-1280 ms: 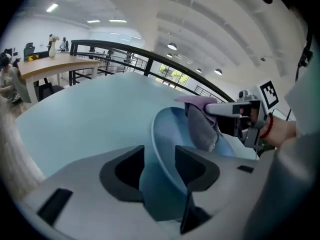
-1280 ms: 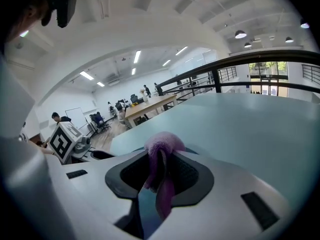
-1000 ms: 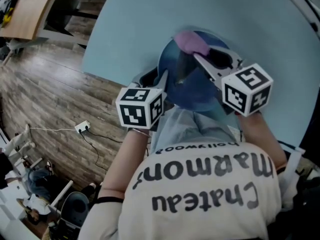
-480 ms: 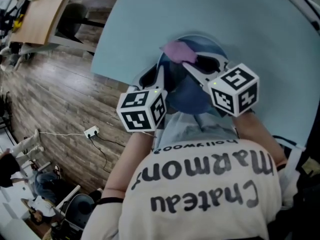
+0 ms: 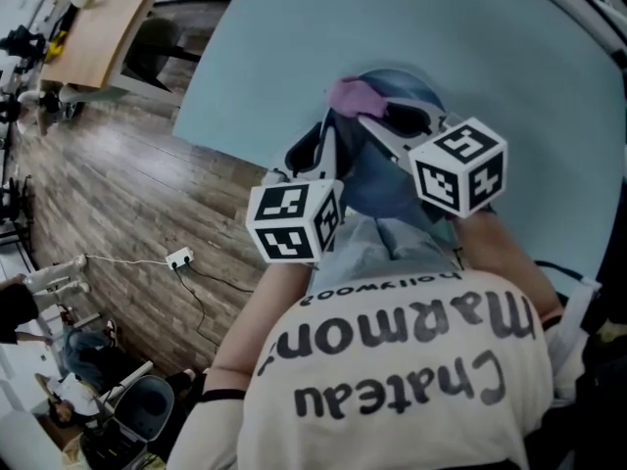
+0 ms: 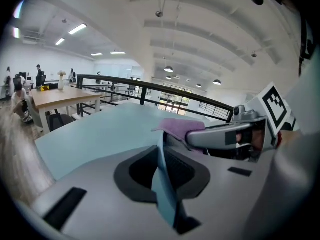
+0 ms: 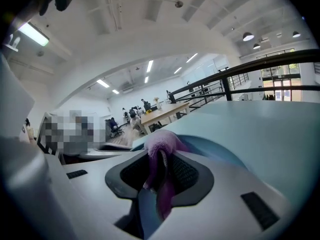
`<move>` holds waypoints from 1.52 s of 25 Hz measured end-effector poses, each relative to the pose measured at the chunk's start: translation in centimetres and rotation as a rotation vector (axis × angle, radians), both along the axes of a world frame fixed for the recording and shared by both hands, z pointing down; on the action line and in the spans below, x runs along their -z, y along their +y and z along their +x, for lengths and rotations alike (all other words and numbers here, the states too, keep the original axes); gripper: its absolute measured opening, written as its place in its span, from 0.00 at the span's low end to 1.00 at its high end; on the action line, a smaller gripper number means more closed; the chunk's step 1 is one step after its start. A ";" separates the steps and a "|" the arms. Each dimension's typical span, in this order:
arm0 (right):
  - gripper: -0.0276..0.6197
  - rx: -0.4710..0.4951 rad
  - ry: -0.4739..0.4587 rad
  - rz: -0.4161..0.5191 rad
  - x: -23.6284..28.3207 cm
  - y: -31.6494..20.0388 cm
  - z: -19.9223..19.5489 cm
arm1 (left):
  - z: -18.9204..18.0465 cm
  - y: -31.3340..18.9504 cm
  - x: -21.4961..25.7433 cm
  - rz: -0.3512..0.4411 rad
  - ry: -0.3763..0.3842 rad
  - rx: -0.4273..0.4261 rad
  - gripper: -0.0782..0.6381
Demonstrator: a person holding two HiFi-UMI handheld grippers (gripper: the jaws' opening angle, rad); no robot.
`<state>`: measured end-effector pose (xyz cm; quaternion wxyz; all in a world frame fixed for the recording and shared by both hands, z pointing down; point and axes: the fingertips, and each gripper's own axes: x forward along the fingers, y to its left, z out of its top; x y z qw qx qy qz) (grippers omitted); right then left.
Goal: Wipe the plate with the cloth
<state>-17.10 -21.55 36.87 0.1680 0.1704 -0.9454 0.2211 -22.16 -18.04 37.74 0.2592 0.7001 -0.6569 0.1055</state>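
Head view, nearest first: the person's shirt (image 5: 392,380) fills the bottom, and just beyond it the plate (image 5: 392,189) sits between the two grippers, close to the near edge of the pale blue table (image 5: 509,57). The left gripper (image 5: 328,145) has the plate's thin rim between its jaws; they have just eased slightly wider but stand narrow, pressed on the rim, which in the left gripper view cuts edge-on between the pads. The right gripper (image 5: 377,120) reaches in from the other side, its jaws clamped on the purple cloth (image 5: 353,96), which bunches at the fingertips and lies against the plate's far rim. Past the plate, open tabletop stretches ahead and to the right. On the left the table's edge drops to a wood floor (image 5: 118,194), with a wooden desk (image 5: 98,18) well apart.
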 end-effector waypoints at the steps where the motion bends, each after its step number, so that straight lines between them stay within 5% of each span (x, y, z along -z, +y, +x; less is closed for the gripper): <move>1: 0.24 -0.011 -0.011 -0.010 -0.1 -0.1 1.0 | 0.9 0.0 0.0 0.006 -0.010 -0.003 0.15; 14: 0.24 -0.174 -0.144 -0.070 -0.5 -0.4 13.9 | 11.0 2.9 1.8 0.077 -0.098 -0.011 0.14; 38: 0.25 -0.358 -0.160 -0.125 -4.4 -2.4 21.9 | 13.6 2.7 4.1 0.120 -0.187 -0.034 0.15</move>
